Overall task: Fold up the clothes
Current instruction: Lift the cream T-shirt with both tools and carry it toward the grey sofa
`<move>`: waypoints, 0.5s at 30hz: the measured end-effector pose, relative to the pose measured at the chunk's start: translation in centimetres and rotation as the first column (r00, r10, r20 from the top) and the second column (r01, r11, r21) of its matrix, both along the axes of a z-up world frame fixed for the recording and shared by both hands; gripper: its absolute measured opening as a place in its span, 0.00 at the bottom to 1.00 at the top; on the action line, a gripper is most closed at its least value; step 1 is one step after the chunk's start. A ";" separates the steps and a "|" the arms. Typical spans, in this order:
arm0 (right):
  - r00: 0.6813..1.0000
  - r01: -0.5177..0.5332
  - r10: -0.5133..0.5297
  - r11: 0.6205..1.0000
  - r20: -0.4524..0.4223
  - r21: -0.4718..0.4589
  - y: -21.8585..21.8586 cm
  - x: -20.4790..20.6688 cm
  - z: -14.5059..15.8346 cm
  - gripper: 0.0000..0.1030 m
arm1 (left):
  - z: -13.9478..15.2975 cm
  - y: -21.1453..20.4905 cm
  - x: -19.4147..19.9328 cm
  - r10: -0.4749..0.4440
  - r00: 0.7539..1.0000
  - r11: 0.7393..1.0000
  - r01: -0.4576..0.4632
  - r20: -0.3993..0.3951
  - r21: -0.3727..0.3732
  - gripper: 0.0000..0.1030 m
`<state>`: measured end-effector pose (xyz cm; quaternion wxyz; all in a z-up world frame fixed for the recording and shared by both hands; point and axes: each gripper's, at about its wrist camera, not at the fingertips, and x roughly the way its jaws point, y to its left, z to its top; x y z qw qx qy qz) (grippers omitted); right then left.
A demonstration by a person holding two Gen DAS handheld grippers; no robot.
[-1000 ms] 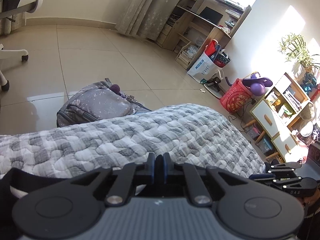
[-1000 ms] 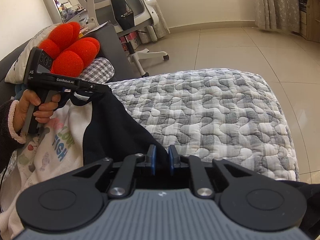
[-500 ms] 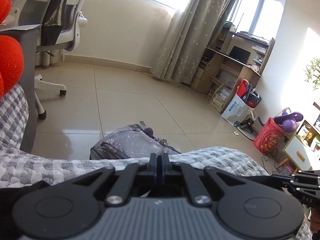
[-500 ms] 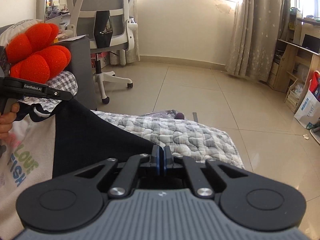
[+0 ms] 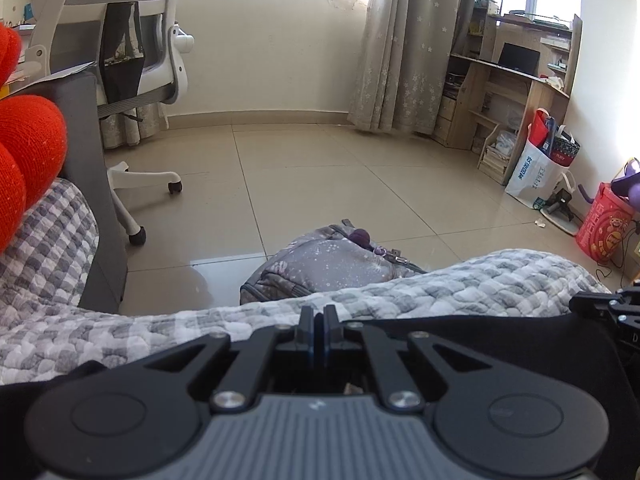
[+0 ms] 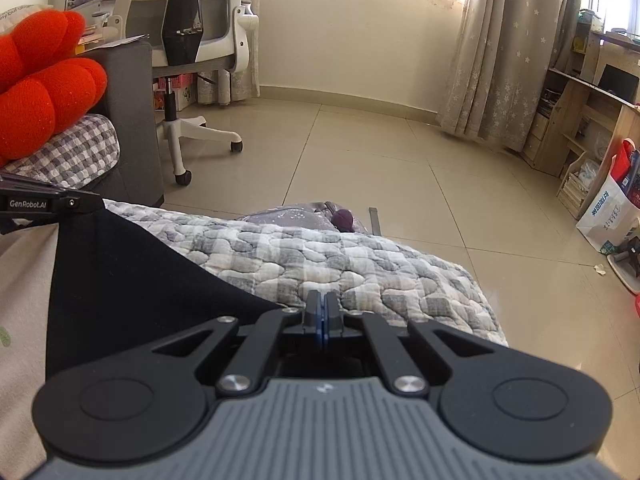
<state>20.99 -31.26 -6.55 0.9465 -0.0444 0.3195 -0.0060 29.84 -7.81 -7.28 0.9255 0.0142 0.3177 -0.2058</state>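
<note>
A garment with a navy part (image 6: 132, 280) and a pale printed part (image 6: 20, 300) hangs stretched between my two grippers over the grey-and-white quilted cover (image 6: 340, 264). My right gripper (image 6: 322, 312) is shut on the navy edge. The left gripper (image 6: 80, 203) holds the other end at the left of the right wrist view. In the left wrist view, my left gripper (image 5: 318, 320) is shut, and navy cloth (image 5: 480, 340) runs from it to the right gripper (image 5: 580, 304) at the right edge. The pinch points are hidden by the jaws.
A red knotted cushion (image 6: 44, 80) lies on a checked pillow at left. A grey starry backpack (image 5: 328, 264) sits on the tiled floor past the cover's edge. Beyond stand a white office chair (image 6: 192, 32), a wooden desk (image 5: 512, 92), shopping bags (image 5: 536, 168) and a red bin (image 5: 604, 228).
Both views have tipped up from the cover toward the room. The right jaws have closed from a small gap to shut. The navy edge is now taut between the grippers.
</note>
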 end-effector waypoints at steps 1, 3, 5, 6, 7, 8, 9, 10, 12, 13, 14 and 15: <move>1.000 -0.001 0.001 1.000 -0.001 0.011 0.0 -0.1 0.2 0.02 | 0.1 0.1 0.1 0.003 1.000 1.000 -0.003 -0.004 -0.004 0.05; 1.000 -0.004 0.004 0.999 -0.003 0.033 0.0 -0.3 0.5 0.02 | 0.3 0.1 0.0 0.005 1.000 1.000 -0.005 -0.004 -0.002 0.06; 1.000 -0.012 0.012 0.999 -0.005 0.050 0.2 -0.4 0.9 0.08 | 0.5 0.0 -0.3 0.007 1.000 1.000 -0.007 0.004 0.000 0.07; 1.000 -0.016 0.016 0.998 -0.008 0.057 0.4 -0.4 1.2 0.11 | 0.8 0.1 -0.5 0.009 1.000 1.000 -0.009 0.003 -0.004 0.09; 1.000 -0.020 0.020 0.998 -0.010 0.062 0.6 -0.4 1.3 0.11 | 1.0 0.1 -0.7 0.014 1.000 1.000 -0.014 0.001 -0.007 0.15; 1.000 -0.027 0.028 0.997 -0.012 0.069 0.9 -0.4 1.6 0.11 | 1.2 0.2 -0.9 0.023 1.000 1.000 -0.023 -0.003 -0.011 0.20; 0.999 -0.036 0.037 0.996 -0.018 0.078 1.2 -0.3 1.8 0.12 | 1.5 0.4 -1.0 0.029 1.000 0.999 -0.029 -0.005 -0.015 0.33; 0.999 -0.042 0.044 0.996 -0.023 0.085 1.5 -0.4 2.0 0.12 | 1.9 0.6 -1.3 0.030 1.000 0.999 -0.030 -0.003 -0.020 0.39; 0.997 -0.061 0.065 0.994 -0.032 0.093 2.3 -0.5 2.5 0.16 | 2.7 1.1 -1.9 0.031 1.000 0.999 -0.031 0.001 -0.025 0.39; 0.997 -0.072 0.075 0.993 -0.033 0.095 2.7 -0.6 2.7 0.19 | 3.1 1.4 -2.2 0.035 0.999 0.999 -0.035 0.002 -0.024 0.39; 0.996 -0.082 0.086 0.992 -0.034 0.097 3.2 -0.8 2.9 0.28 | 3.5 1.7 -2.6 0.038 0.999 0.999 -0.038 0.001 -0.023 0.39; 0.995 -0.091 0.095 0.991 -0.033 0.098 3.5 -0.9 3.2 0.35 | 3.8 2.0 -2.9 0.040 0.999 0.999 -0.040 -0.002 -0.023 0.40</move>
